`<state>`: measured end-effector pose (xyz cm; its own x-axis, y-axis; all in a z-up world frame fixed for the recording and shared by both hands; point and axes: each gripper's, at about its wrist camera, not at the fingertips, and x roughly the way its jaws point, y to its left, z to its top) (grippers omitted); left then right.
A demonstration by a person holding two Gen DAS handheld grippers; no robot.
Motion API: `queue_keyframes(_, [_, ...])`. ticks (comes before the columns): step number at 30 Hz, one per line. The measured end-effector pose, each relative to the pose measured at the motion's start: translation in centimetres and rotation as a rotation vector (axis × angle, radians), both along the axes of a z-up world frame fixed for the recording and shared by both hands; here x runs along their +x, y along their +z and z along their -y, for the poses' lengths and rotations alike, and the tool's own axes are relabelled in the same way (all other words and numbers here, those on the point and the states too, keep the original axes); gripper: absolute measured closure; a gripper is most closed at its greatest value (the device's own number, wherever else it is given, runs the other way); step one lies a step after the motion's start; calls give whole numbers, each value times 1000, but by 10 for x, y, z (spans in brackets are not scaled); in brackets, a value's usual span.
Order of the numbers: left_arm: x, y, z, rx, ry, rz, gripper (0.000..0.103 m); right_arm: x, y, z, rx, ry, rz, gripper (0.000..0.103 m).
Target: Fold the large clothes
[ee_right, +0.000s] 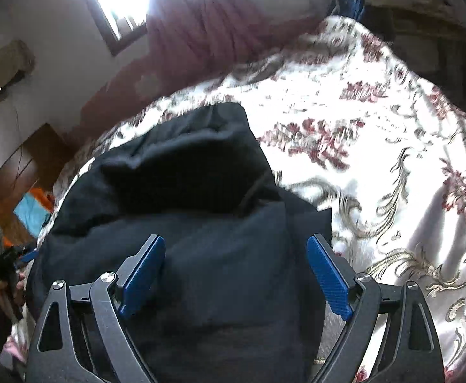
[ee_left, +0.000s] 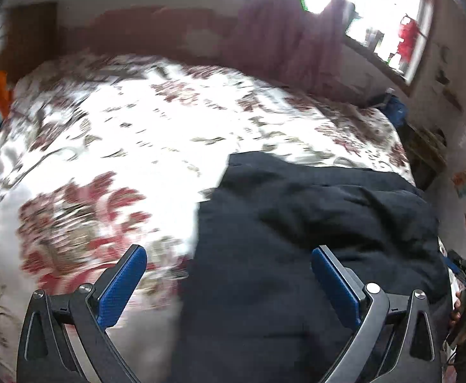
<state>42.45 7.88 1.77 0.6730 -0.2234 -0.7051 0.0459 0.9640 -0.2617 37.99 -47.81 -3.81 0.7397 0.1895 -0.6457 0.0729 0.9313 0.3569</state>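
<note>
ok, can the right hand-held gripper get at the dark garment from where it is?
Probably yes. The right hand-held gripper is open, and the dark garment lies straight ahead on the floral bedspread with nothing in between.

Bed (ee_left: 130, 146), as I see it from both wrist views: covered by 1 white spread (ee_right: 392, 172) printed with red flowers and grey scrolls. Lying directly on it: 1 dark navy garment (ee_right: 201, 198), bunched in thick folds, near the bed's edge.
</note>
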Motion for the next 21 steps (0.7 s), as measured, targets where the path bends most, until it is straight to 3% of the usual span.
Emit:
queue_keyframes(4, [6,-24,-38,-95,18,-118,0,7,-16,1,22,19,-44,11])
queue_keyframes(6, [5,-32,-45,-127,-5,-114,0,9,-23,2,47,21,-43,7])
queue_keyframes(8, [4,-33,-41,-108,-39,-94,0,8,-29,5,83,16,-42,5])
queue_keyframes(14, [1,-37,-8,-86,-286,-86,0,-7,-49,17,171,-46,-8,2])
queue_keyframes(21, [20,-56,4,-127,-407,-194,0,-12,-90,42,454,-20,-2,1])
